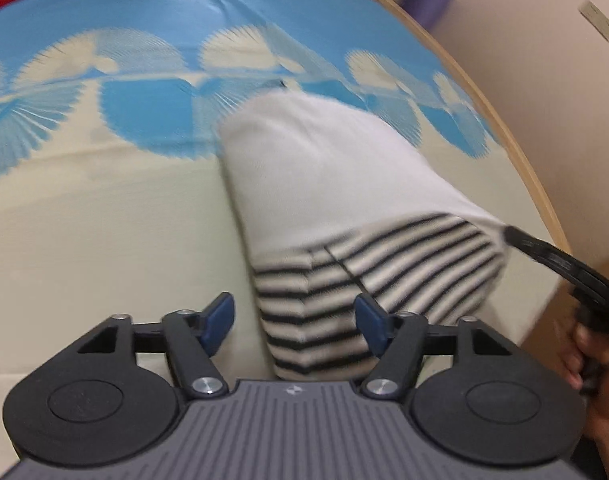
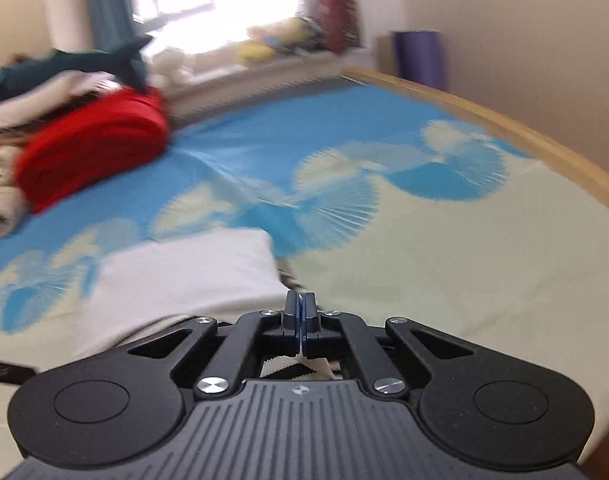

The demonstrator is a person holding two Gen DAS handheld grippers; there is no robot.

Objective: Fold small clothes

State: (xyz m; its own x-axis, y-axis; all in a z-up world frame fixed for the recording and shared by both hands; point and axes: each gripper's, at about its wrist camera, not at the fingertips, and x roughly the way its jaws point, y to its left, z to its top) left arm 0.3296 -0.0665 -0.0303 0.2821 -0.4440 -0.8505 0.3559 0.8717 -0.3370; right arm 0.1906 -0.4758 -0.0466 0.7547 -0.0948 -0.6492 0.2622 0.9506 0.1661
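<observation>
A small white garment (image 1: 324, 168) with a black-and-white striped end (image 1: 304, 304) lies folded on the bed sheet (image 1: 84, 220). My left gripper (image 1: 294, 320) is open just over the striped end, whose left corner lies between the blue pads without being pressed. In the left wrist view my right gripper (image 1: 512, 234) reaches in from the right and meets the garment's right edge. In its own view the right gripper (image 2: 300, 308) is shut, with a sliver of striped cloth showing behind the pads. The white part of the garment (image 2: 184, 276) lies to its left.
A red folded blanket (image 2: 92, 140) and a heap of other laundry sit at the far left of the bed. The wooden bed edge (image 2: 504, 124) curves along the right, with a purple roll (image 2: 418, 56) by the wall. A hand (image 1: 596, 360) holds the right gripper.
</observation>
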